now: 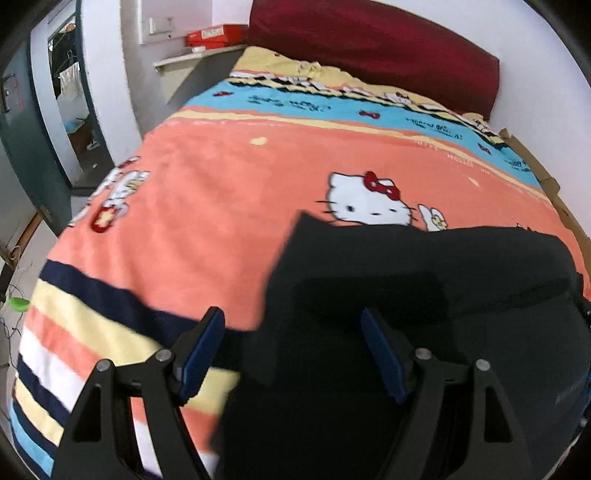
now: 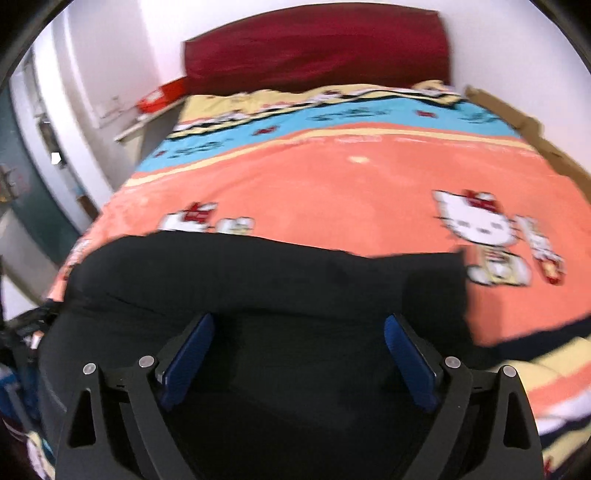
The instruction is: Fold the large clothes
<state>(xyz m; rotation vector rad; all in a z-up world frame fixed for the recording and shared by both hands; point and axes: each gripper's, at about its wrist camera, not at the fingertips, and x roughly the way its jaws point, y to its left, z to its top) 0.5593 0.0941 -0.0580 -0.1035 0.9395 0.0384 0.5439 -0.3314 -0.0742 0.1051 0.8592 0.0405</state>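
Observation:
A large black garment point(image 1: 424, 280) lies on the near part of the bed, with a square corner pointing to the far left. My left gripper point(image 1: 293, 325) hovers over its left edge, open, blue pads wide apart with nothing between them. In the right wrist view the same black garment point(image 2: 258, 280) fills the lower middle. My right gripper point(image 2: 299, 332) stands open above it, with only cloth below the gap. Whether the pads touch the cloth I cannot tell.
The bed carries an orange cartoon-cat blanket point(image 1: 229, 192) with blue, yellow and navy stripes. A dark red headboard cushion point(image 1: 369, 44) stands at the far end. A red box point(image 1: 216, 35) sits on a shelf to the left. A doorway point(image 1: 70, 92) opens at far left.

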